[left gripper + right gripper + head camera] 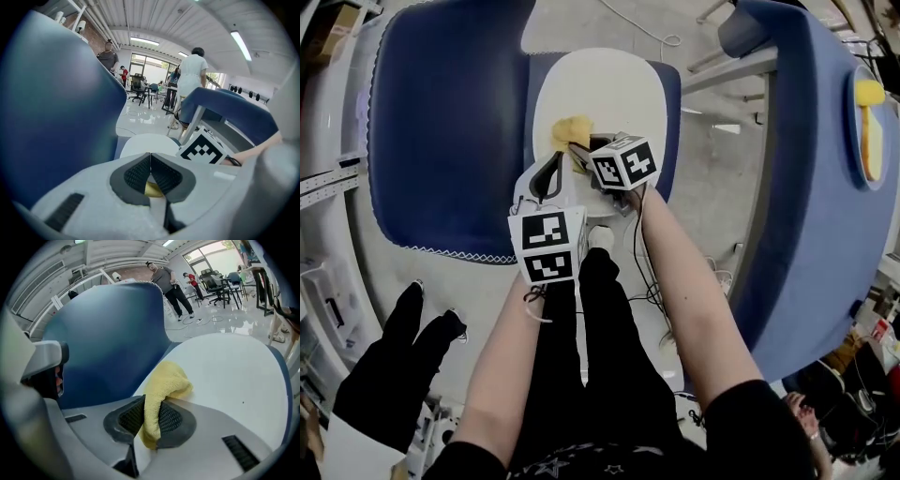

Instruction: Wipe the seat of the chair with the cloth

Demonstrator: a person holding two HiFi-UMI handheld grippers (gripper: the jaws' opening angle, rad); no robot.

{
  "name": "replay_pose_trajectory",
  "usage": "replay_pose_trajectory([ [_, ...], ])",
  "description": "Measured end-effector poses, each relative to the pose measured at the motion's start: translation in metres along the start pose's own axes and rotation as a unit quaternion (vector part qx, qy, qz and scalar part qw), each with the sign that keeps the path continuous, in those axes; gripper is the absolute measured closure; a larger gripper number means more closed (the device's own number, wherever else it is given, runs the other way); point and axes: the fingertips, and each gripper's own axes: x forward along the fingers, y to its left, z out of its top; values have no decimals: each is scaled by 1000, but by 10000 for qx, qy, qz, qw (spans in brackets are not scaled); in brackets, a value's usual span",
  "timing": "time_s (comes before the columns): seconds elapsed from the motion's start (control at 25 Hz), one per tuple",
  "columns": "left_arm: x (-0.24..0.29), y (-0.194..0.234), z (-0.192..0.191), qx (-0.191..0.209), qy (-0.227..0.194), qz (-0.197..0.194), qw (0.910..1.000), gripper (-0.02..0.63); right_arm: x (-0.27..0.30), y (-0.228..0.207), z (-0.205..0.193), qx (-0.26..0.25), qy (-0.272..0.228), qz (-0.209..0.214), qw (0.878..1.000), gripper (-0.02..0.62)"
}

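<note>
The chair has a white seat [609, 89] and a blue backrest [450, 131]. A yellow cloth [571, 131] lies bunched on the near part of the seat. My right gripper [579, 148] is shut on the cloth [166, 380], which folds up between its pads onto the seat [234, 366]. My left gripper [547, 174] hovers just to the left over the seat's near edge. Its jaws [150, 161] are shut, pads touching at the tip, with no cloth gripped. The left gripper view also shows the seat [143, 143] and the right gripper's marker cube [204, 150].
A second blue chair [811, 187] stands to the right, and beyond it a round blue seat with a yellow cloth [869, 98]. Cables [652, 291] trail on the pale floor. Black-trousered legs [600, 347] are below. People and office chairs [140, 86] stand far off.
</note>
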Motion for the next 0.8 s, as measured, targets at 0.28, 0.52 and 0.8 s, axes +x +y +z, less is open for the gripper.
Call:
replay_pose_trajectory([
  [0.28,8,2,-17,280,325,154,9990,586,-43,-43,-28,136,5,-548,9984,541],
  [0.52,15,-2,-31,426,579,241,9971,586,-104,-92,-56,371,-14,-1176,9924,541],
  [0.8,14,-17,-49,461,802,239,9954,586,-151,-122,-72,490,42,-1869,9811,541],
])
